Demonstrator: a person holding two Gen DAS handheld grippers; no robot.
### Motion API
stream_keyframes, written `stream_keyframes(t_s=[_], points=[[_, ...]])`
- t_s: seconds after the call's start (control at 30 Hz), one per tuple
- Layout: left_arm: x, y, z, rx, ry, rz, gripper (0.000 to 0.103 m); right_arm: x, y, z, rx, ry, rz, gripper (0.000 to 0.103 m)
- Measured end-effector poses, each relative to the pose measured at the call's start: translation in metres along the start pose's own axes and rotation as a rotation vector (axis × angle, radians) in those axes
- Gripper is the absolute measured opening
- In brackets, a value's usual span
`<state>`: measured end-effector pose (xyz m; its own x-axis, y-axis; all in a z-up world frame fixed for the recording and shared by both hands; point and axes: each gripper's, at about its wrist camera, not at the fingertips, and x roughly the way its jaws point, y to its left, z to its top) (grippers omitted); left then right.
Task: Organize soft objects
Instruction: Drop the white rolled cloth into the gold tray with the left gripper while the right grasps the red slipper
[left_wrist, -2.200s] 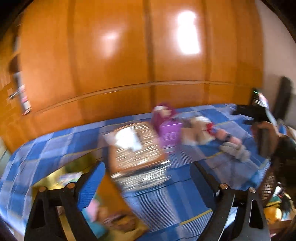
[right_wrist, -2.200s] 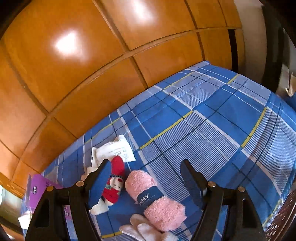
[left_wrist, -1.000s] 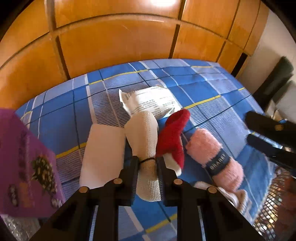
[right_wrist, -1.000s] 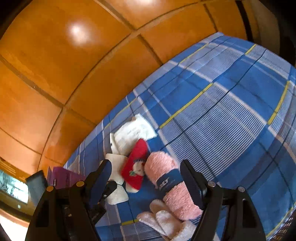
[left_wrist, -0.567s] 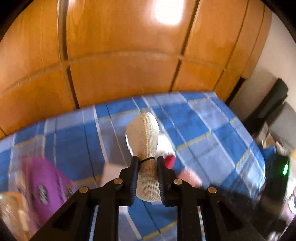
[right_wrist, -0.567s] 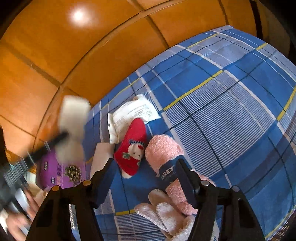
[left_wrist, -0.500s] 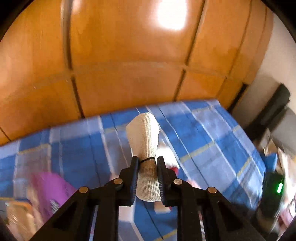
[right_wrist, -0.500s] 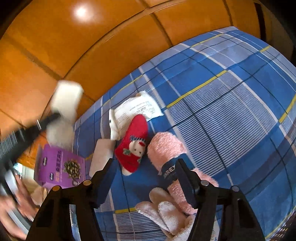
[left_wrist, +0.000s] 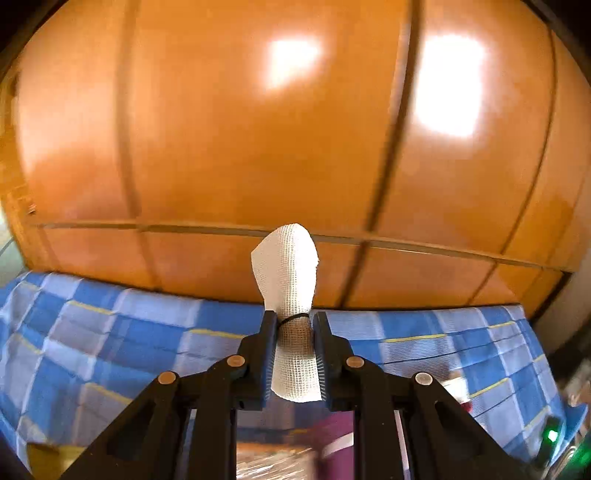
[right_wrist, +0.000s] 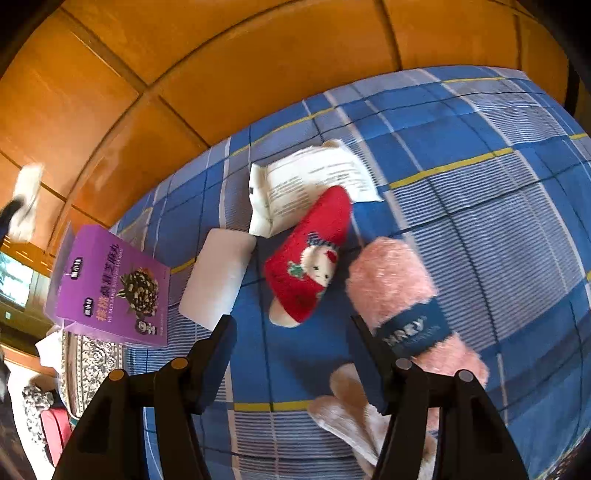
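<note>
Above the blue checked bed, your left gripper is clenched on the white mesh roll at its banded waist; it squashes, so keep that pinch. Your right gripper, jaws closing on nothing, hovers over the red plush sock, probably light; take it mid-body.

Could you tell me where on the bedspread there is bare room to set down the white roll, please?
The widest bare patch of bedspread lies right of the leaflet and pink towel roll, toward the wooden panelling. It is crowded among the purple box, white pad, red sock and pale socks.
</note>
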<state>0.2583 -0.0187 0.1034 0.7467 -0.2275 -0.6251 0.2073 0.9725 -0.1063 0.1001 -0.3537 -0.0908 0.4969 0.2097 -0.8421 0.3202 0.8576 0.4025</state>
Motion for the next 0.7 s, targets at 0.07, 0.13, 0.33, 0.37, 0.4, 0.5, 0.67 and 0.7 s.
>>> stream_keyframes(t_s=[0.07, 0.13, 0.33, 0.37, 0.4, 0.5, 0.67, 0.7], points=[[-0.017, 0.028, -0.014, -0.017, -0.016, 0.022, 0.020, 0.007, 0.004, 0.005, -0.006, 0.009, -0.038, 0.062], [-0.030, 0.054, -0.030, -0.045, -0.017, 0.032, 0.020, 0.013, 0.005, 0.011, 0.005, 0.007, -0.079, 0.062], [-0.076, 0.113, -0.100, -0.140, -0.003, 0.058, 0.020, 0.027, 0.000, 0.026, 0.073, 0.001, -0.120, 0.062], [-0.081, 0.121, -0.112, -0.154, 0.000, 0.061, 0.020, 0.029, 0.001, 0.027, 0.073, -0.002, -0.128, 0.062], [-0.090, 0.129, -0.128, -0.169, 0.005, 0.069, 0.020, 0.032, 0.003, 0.028, 0.066, -0.004, -0.137, 0.062], [-0.103, 0.145, -0.166, -0.209, 0.024, 0.101, 0.020, 0.042, 0.009, 0.029, 0.019, 0.006, -0.162, 0.055], [-0.116, 0.184, -0.212, -0.313, 0.057, 0.159, 0.020, 0.053, 0.022, 0.025, -0.096, 0.009, -0.223, 0.031], [-0.117, 0.191, -0.219, -0.329, 0.068, 0.167, 0.020, 0.055, 0.022, 0.024, -0.105, 0.014, -0.229, 0.031]])
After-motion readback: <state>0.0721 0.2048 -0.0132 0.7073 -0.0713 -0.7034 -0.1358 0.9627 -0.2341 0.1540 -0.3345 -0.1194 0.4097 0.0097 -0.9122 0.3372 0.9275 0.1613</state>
